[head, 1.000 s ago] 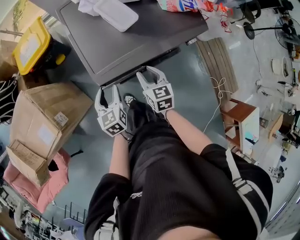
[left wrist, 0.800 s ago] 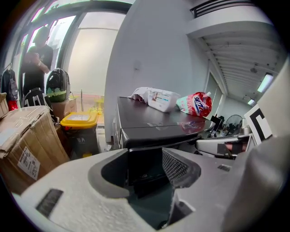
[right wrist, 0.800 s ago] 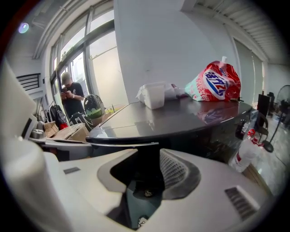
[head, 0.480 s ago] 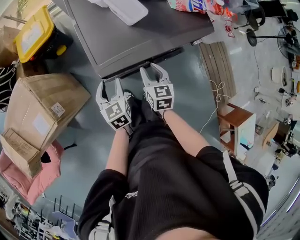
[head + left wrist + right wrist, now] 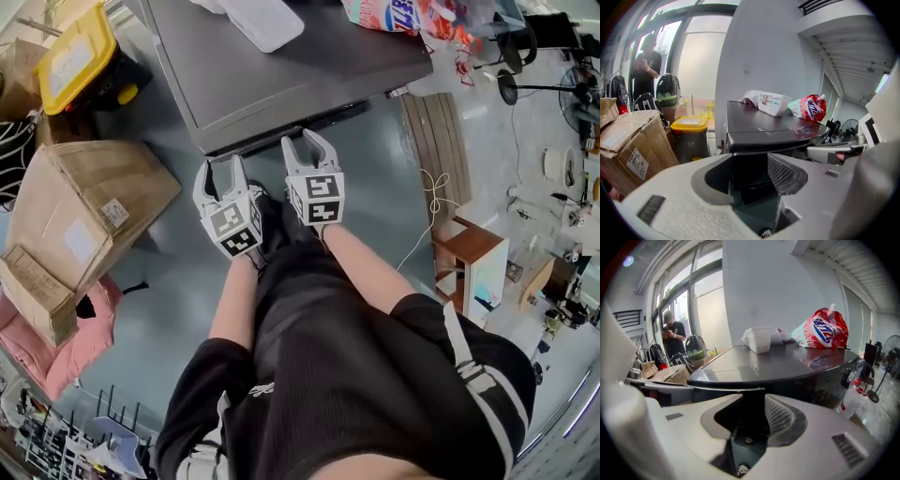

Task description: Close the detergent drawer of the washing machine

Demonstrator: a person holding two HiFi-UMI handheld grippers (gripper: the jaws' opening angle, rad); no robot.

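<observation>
Both my tongs are spread wide with nothing gripped. The left gripper (image 5: 221,165) has only the machine's dark front showing through its gap. The right gripper (image 5: 306,142) has the rounded front lip of the lid beyond its gap. Each has pale grey, matt plastic jaws with a black mesh-textured pad on the inner face.

The washing machine (image 5: 281,66) is right in front of the tips, a dark grey box with a smooth, glossy flat lid that mirrors what stands on it. A black strip (image 5: 319,117) runs along its front edge under the lid. I cannot pick the detergent drawer out from that strip, nor say whether it stands out or in. Whether my jaw tips touch the front I cannot tell; they are just beside it.

On the lid, towards the back, a white rectangular plastic tub (image 5: 261,21) sits closed, its contents hidden. Near it is a soft red and white detergent pouch (image 5: 394,11), plump and crinkled.

To my left a dark bin with a yellow lid (image 5: 80,61) stands beside the machine. Nearer me is a big cardboard box (image 5: 84,211) with its flaps closed, and pink cloth (image 5: 56,347) lies on the floor by it. To my right a slatted wooden board (image 5: 436,141) leans by the machine, a white cord (image 5: 431,178) trails over the grey floor, and a small wooden stool (image 5: 469,244) stands well apart. A person (image 5: 647,61) stands by the window behind the bin
</observation>
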